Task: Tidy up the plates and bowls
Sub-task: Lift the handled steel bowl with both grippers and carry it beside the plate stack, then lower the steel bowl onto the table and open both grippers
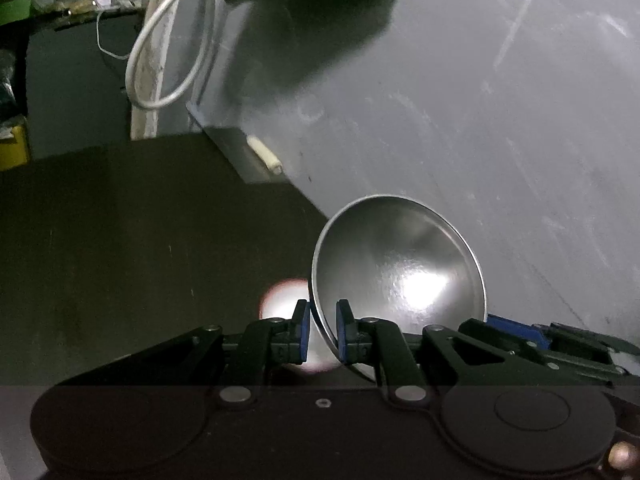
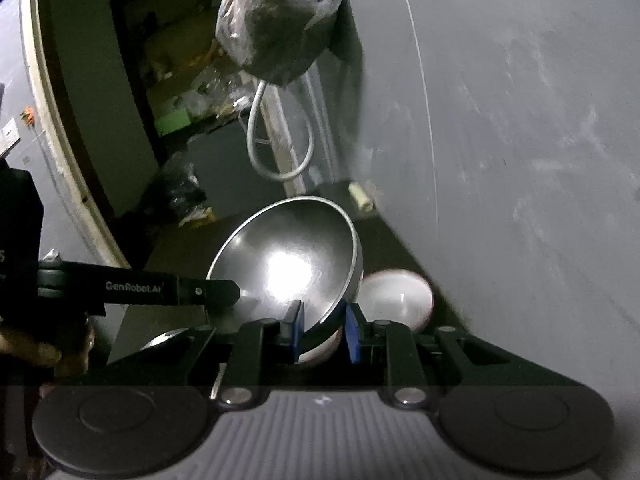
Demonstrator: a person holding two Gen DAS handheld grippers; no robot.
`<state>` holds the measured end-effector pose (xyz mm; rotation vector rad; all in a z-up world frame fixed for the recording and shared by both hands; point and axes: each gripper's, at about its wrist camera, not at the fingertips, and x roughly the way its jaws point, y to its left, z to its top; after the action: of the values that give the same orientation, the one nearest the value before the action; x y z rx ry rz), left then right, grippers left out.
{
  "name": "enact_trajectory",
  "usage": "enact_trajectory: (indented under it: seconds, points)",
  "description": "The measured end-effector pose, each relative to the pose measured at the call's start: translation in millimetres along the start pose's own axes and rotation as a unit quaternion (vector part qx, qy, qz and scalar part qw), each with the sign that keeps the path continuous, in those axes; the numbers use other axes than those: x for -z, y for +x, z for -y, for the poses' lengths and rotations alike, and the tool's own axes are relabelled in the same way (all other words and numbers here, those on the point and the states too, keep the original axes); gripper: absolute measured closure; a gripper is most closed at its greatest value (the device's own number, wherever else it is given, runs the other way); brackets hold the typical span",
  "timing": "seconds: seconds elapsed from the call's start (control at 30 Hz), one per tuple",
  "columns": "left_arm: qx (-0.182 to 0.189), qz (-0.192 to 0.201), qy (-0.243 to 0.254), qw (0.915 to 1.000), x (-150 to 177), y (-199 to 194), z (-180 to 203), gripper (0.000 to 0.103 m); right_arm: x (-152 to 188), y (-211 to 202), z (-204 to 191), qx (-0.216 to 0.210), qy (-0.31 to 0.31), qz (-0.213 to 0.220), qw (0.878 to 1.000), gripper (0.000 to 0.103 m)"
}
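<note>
The left gripper is pinched nearly closed on the rim of a steel bowl, which stands tilted on edge above the dark worktop, its hollow facing the camera; a glare spot hides the bottom. The bowl's lower rim is cut off behind the gripper's linkage.

The right gripper clamps narrowly on the rim of a second steel bowl, also tilted, with glare in its middle. Just right of this bowl, on the worktop, sits a white bowl, blurred; another white shape below the steel bowl is mostly hidden by the fingers. Left of it the other gripper's black arm reaches in, its tip hidden. Beyond, a plastic-wrapped dark bundle hangs against the grey wall.
</note>
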<state>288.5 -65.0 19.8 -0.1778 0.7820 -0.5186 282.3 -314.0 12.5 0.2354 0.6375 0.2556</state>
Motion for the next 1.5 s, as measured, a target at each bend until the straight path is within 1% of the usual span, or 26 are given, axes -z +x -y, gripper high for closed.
enact_trajectory:
  seconds: [0.1,0.2,0.33,0.47,0.57,0.73,1.0,1.13,1.23,1.5]
  points:
    - [0.01,-0.024,0.005,0.9996,18.3,-6.2,2.0,0.088,13.5,-11.6,2.9,-0.009,0.007,-0.018,1.0,0.078]
    - [0.017,-0.052,0.011,0.9984,35.0,-4.5,2.4,0.087,27.9,-16.6,11.5,-0.021,0.03,-0.042,0.998,0.078]
    - [0.013,-0.086,0.017,0.996,53.7,-1.7,5.9,0.086,45.1,-19.7,12.8,-0.019,0.036,-0.075,0.996,0.078]
    - [0.014,-0.115,0.017,0.9932,70.8,-5.5,5.1,0.086,63.6,-29.1,15.7,-0.029,0.047,-0.103,0.993,0.078]
    - [0.019,-0.136,0.021,0.9904,79.0,-7.0,6.0,0.085,71.1,-34.7,16.0,-0.036,0.046,-0.12,0.991,0.078]
    - [0.024,-0.167,0.03,0.9853,88.6,-9.6,8.8,0.083,73.5,-40.6,16.8,-0.046,0.032,-0.145,0.988,0.078]
    - [0.02,-0.192,0.033,0.9806,93.5,-16.7,8.6,0.082,77.6,-36.8,11.5,-0.062,0.021,-0.176,0.982,0.078]
    - [0.018,-0.198,0.03,0.9795,94.3,-20.6,9.0,0.082,77.8,-34.2,10.6,-0.067,0.02,-0.186,0.98,0.078]
    - [0.018,-0.199,0.032,0.9794,95.1,-24.8,9.9,0.082,78.4,-33.6,11.2,-0.068,0.02,-0.19,0.979,0.078]
    - [0.021,-0.195,0.031,0.98,94.5,-21.6,10.3,0.081,79.4,-31.3,11.7,-0.064,0.025,-0.192,0.979,0.077]
